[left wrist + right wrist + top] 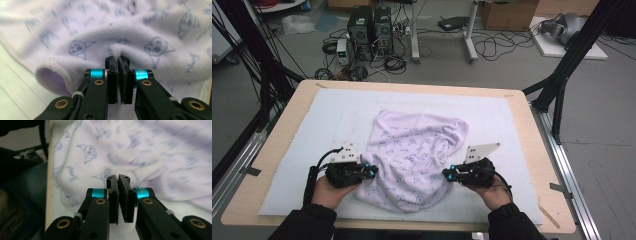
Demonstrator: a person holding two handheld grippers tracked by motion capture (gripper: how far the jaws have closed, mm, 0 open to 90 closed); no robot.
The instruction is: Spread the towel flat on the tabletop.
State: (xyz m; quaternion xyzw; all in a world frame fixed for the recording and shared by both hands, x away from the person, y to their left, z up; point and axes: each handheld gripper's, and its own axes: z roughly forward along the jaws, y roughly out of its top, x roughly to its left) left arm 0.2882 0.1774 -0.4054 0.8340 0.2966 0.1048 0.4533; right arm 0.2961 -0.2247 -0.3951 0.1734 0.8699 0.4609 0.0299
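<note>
The soft, light, limp towel, crumpled on the surface, is pinched at its side edges by the left hand-held gripper and right hand-held gripper, so sagging is expected.

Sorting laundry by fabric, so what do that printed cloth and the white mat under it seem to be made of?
The cloth looks like soft pale-lilac terry or knit, judging by its looped, fuzzy weave. The mat seems matte white foam or felt, faintly textured; hard to tell which.
</note>
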